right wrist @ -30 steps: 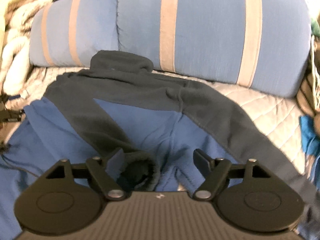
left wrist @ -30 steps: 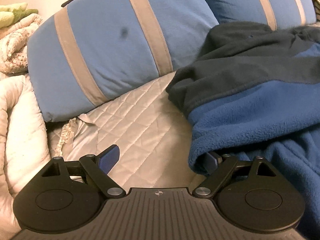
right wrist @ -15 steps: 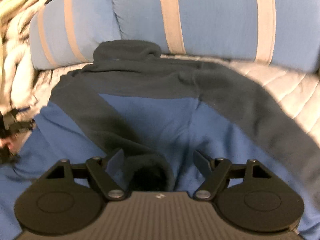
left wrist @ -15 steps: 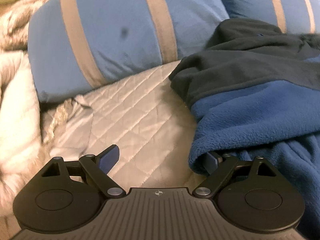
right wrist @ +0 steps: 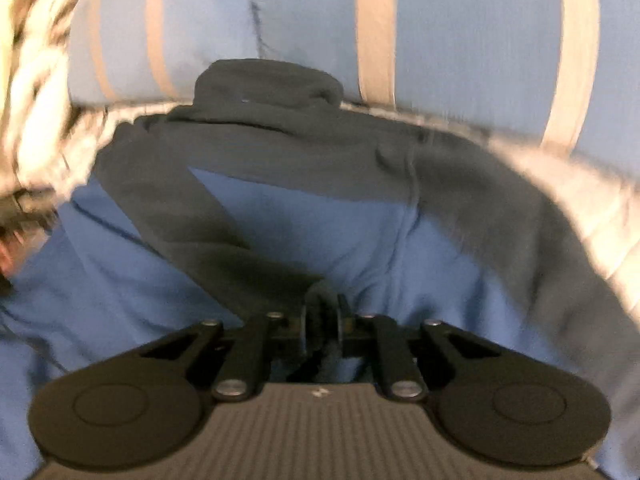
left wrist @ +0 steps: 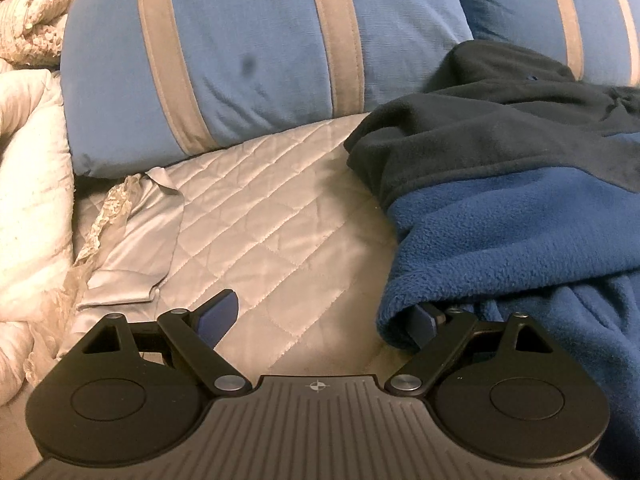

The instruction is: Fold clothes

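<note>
Your fleece jacket [right wrist: 320, 232], blue with dark grey shoulders, lies spread on the quilted bed cover [left wrist: 256, 216], collar toward the striped pillows [left wrist: 248, 52]. Your right gripper [right wrist: 322, 318] is closing its jaws on the dark cuff [right wrist: 320, 300] at the middle of the jacket; the cuff sits pinched between them. Your left gripper [left wrist: 324, 316] stands wide apart at the jacket's edge, one finger [left wrist: 424, 322] tucked under the blue hem, the other over the bed cover

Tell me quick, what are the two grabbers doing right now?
Left gripper: open, holding nothing; the blue fleece drapes over one finger.
Right gripper: closing on the fleece's dark cuff.
</note>
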A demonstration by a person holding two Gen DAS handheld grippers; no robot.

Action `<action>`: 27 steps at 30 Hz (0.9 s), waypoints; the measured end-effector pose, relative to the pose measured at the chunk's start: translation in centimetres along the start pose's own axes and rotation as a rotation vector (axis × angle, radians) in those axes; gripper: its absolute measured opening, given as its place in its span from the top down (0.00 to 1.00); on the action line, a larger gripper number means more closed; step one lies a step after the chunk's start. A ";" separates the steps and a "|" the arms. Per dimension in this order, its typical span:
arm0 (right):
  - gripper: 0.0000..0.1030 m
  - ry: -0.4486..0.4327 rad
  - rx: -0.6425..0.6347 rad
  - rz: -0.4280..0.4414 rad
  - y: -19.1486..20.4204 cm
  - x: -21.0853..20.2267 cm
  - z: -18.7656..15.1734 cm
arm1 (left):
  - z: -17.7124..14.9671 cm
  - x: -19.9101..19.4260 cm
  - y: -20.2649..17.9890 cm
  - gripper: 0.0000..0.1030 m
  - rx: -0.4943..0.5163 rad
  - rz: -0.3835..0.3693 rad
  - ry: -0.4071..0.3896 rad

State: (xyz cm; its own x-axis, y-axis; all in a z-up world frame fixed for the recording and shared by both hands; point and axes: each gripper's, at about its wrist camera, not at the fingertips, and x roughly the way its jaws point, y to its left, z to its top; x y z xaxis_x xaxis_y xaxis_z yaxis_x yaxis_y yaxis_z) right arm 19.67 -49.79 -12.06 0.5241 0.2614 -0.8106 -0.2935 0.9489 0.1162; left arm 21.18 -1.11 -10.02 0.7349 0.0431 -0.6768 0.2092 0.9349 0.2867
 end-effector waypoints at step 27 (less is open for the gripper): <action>0.19 0.017 0.033 -0.124 -3.1 -3.9 -1.2 | -0.2 -1.8 0.2 0.15 -0.054 -0.047 -0.007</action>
State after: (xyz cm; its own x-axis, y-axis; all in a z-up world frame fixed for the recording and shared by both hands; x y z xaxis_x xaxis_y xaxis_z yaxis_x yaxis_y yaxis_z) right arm 17.59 -53.95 -9.89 0.5409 0.1390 -0.8295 -0.2009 0.9791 0.0331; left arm 19.77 -0.90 -8.85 0.7297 -0.0034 -0.6838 0.2087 0.9534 0.2180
